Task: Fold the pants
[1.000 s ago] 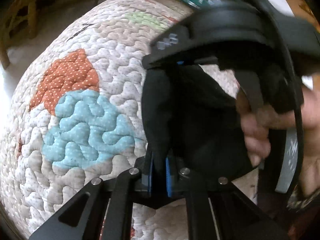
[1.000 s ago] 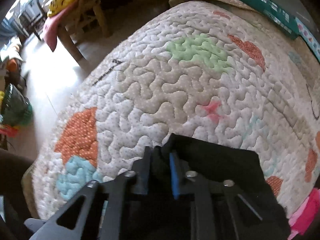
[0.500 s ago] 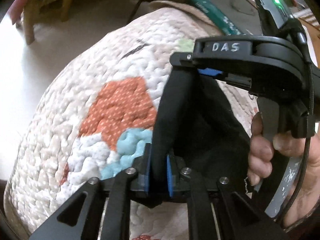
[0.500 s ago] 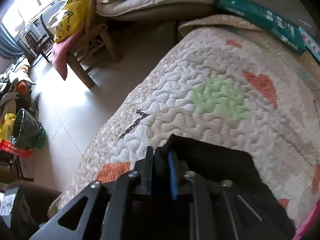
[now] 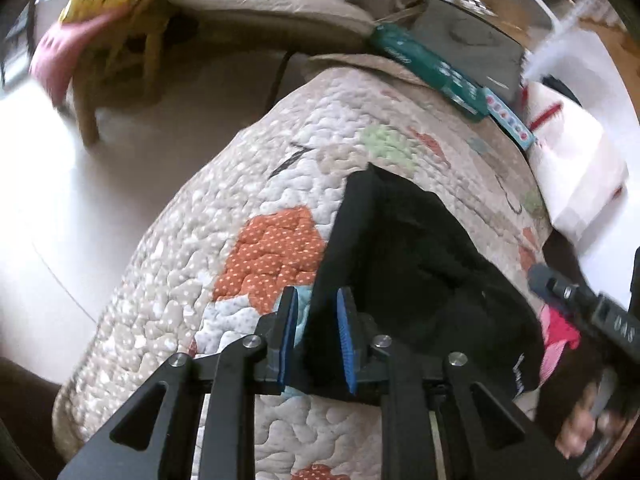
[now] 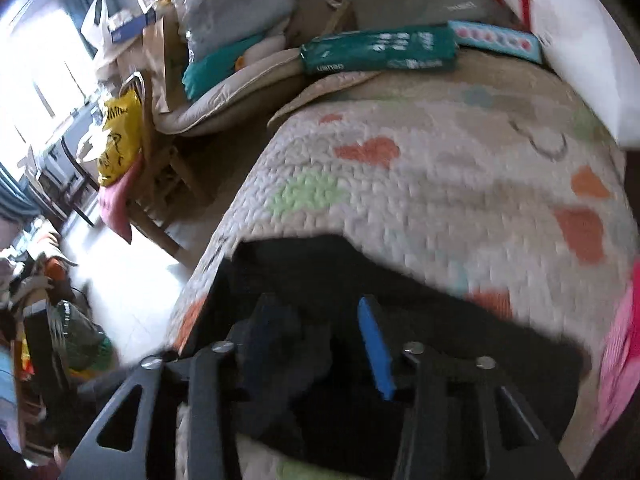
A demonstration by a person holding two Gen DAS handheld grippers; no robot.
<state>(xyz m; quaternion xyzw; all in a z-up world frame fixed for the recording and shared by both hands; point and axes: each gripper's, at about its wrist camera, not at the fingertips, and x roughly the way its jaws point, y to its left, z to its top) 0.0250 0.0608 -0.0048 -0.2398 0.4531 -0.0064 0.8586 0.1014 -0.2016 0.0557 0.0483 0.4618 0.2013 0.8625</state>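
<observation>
The black pants [image 5: 416, 264] lie folded on the quilted bed cover [image 5: 260, 184]. My left gripper [image 5: 318, 334] is open, its blue pads either side of the pants' near left edge, which still stands between them. My right gripper [image 6: 320, 344] is open above the pants [image 6: 320, 272], the cloth lying loose between its blue pads. The right gripper's body also shows at the right edge of the left wrist view [image 5: 588, 312], held in a hand.
A green packet [image 5: 432, 68] and a white pillow [image 5: 576, 160] lie at the bed's far end. A pink cloth [image 6: 624, 340] lies at the right of the pants. A wooden chair [image 6: 156, 184] with a yellow bag stands on the floor at the left.
Both grippers have opened and let go of the pants. The right gripper has moved away to the right, and the pants now lie on the quilt.
</observation>
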